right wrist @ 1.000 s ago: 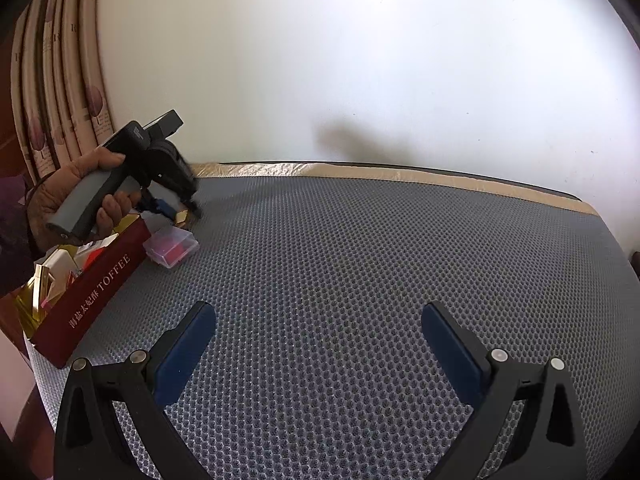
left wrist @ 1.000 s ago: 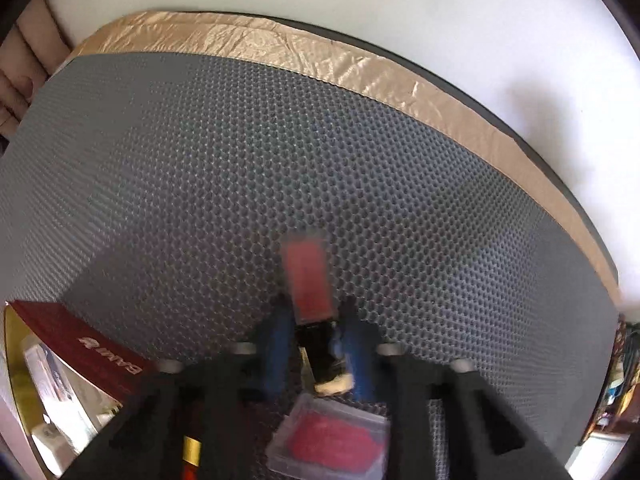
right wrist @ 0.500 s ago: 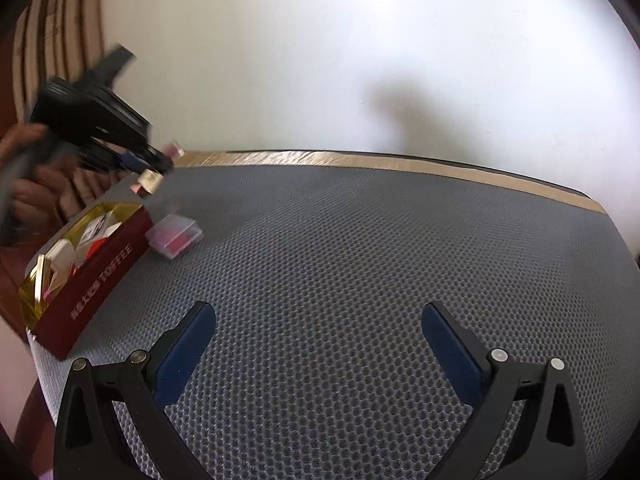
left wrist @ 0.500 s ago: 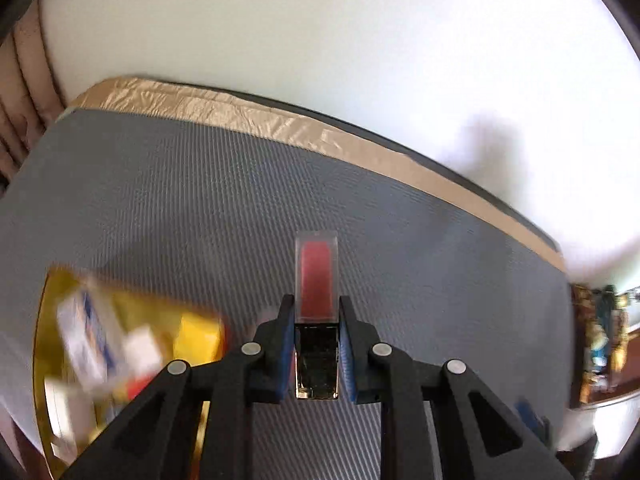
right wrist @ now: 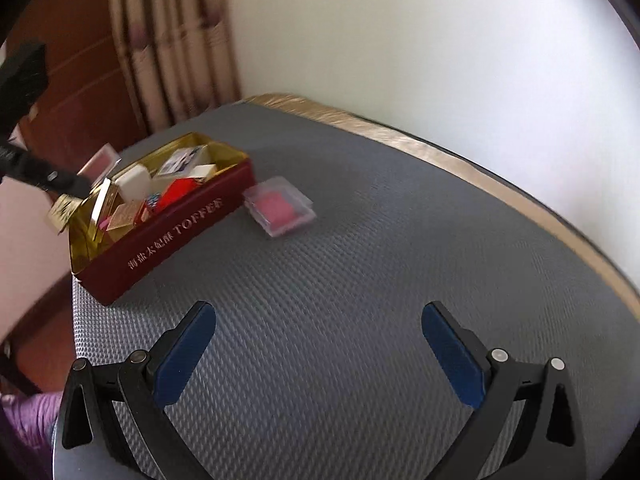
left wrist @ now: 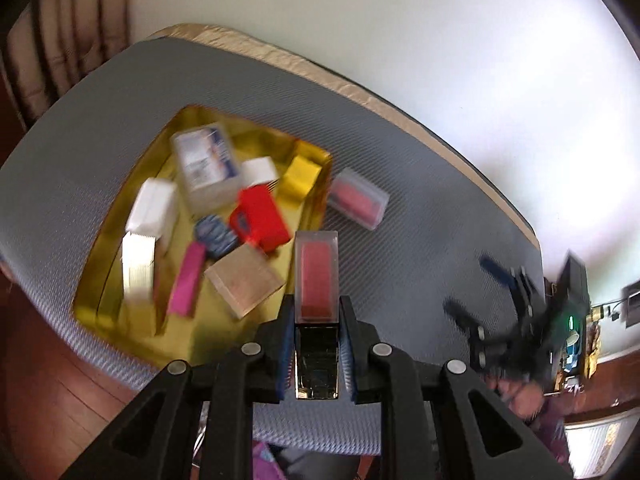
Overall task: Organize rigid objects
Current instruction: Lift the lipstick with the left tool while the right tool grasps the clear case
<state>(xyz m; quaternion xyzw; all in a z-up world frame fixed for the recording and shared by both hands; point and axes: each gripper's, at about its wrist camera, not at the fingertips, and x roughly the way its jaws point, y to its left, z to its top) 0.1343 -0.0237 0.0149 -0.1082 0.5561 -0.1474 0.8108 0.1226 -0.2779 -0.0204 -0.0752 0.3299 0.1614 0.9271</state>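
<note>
The left gripper [left wrist: 316, 312] is clamped on a slim clear-capped case [left wrist: 316, 276] with a red insert and a gold base, carried above the grey mesh surface [left wrist: 420, 264], just at the near-right rim of the open toffee tin [right wrist: 168, 232]. The right gripper [right wrist: 316, 356] has its fingers wide apart with nothing between them, low over the mesh.

To finish the step well: the case should travel toward 10 o'clock in the left wrist view until it is over a bare patch of the gold floor, then be lowered before the pads part (dropping from height risks bouncing off the crowded boxes). The free strip near the tin's near edge looks the safest spot.

A second pink-filled clear box [right wrist: 280, 206] lies on the mesh just beside the tin, at 2 o'clock from it, not yet stowed.

Hard to read: motion blur smears the tin's contents; labels are illegible. The case's height over the tin cannot be judged.
</note>
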